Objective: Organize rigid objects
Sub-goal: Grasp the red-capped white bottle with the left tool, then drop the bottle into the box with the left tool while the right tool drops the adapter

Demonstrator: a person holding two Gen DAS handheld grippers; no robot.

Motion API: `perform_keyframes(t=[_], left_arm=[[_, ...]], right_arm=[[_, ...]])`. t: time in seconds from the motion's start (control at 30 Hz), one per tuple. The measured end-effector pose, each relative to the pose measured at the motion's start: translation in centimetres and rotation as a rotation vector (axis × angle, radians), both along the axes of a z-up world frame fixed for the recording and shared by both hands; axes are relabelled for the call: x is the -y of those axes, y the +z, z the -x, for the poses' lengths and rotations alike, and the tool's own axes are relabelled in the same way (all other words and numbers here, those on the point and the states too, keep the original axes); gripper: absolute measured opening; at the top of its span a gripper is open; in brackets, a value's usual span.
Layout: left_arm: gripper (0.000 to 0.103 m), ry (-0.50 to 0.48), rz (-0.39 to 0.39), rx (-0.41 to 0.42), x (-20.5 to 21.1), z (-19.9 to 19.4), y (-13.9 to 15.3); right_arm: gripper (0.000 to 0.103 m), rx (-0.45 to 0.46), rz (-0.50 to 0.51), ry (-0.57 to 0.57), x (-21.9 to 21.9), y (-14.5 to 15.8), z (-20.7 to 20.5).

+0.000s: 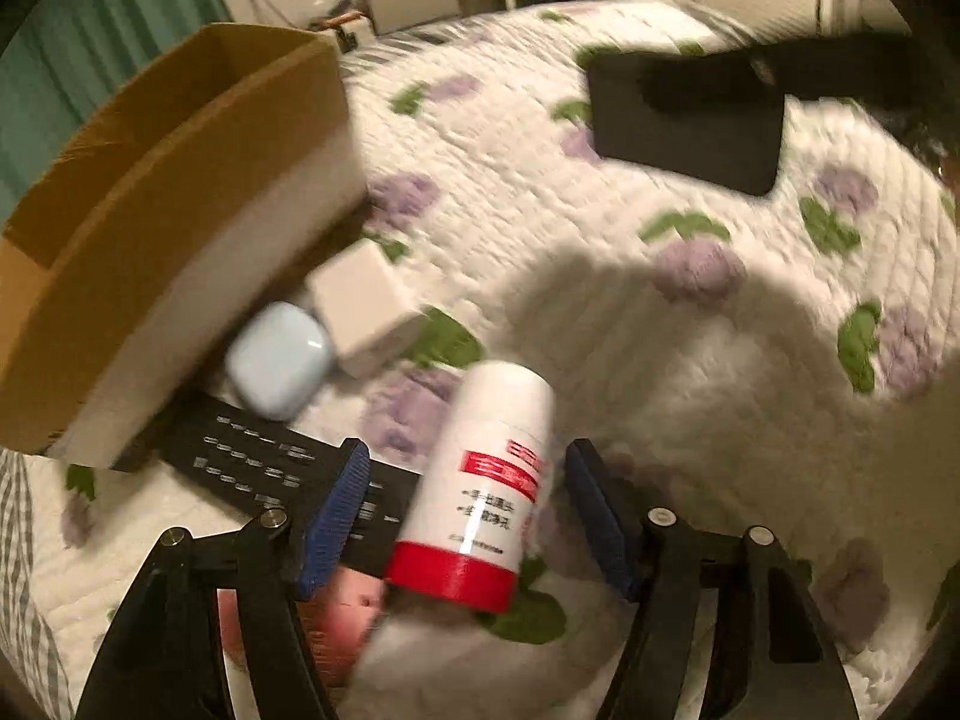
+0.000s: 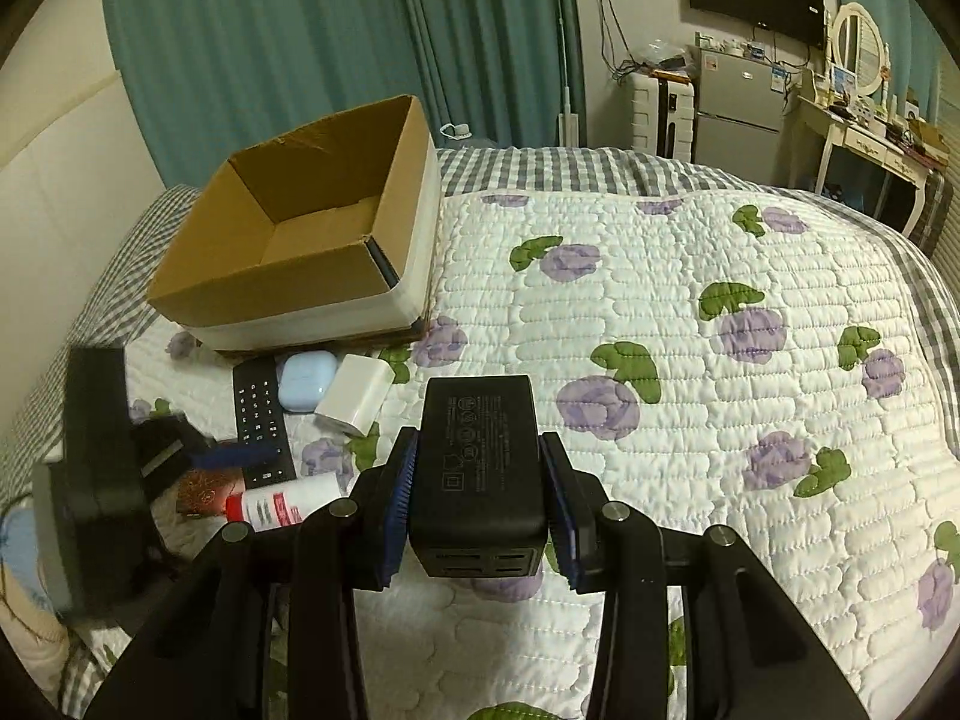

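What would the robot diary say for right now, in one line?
left gripper: open around white bottle | right gripper: shut on black charger | cardboard box: looks empty

Dim warm indoor light; left wrist view motion-blurred, fisheye edges dark and bent.
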State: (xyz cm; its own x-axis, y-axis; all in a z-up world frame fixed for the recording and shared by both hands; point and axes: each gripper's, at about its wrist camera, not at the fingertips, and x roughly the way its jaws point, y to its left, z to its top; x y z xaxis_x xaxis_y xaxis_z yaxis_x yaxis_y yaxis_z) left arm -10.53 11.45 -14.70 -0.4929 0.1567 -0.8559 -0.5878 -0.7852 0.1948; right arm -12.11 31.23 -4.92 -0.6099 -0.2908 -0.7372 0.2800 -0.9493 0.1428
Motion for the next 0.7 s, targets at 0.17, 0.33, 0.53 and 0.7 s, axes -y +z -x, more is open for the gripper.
perform_keyframes(t=[0.17, 0.33, 0.53, 0.7], left_arm=[[0.036, 0.064, -0.053, 0.006, 0.6, -0.2, 1.2], [0.036, 0.14, -0.11, -0.105, 1.6, -1.8, 5.9], [0.036, 0.281, -0.206, -0.262, 4.2, -1.4, 14.3], [0.036, 0.403, -0.264, -0.33, 7.3, 2.7, 18.6]], right_arm=[[0.038, -0.009, -0.026, 0.001, 0.4, 0.3, -0.7], [0.038, -0.042, -0.045, -0.001, 0.9, 1.9, -2.0], [0.038, -0.147, -0.063, 0.026, 2.5, 6.6, -2.8], [0.038, -0.222, -0.061, 0.078, 4.3, 9.8, -1.1]])
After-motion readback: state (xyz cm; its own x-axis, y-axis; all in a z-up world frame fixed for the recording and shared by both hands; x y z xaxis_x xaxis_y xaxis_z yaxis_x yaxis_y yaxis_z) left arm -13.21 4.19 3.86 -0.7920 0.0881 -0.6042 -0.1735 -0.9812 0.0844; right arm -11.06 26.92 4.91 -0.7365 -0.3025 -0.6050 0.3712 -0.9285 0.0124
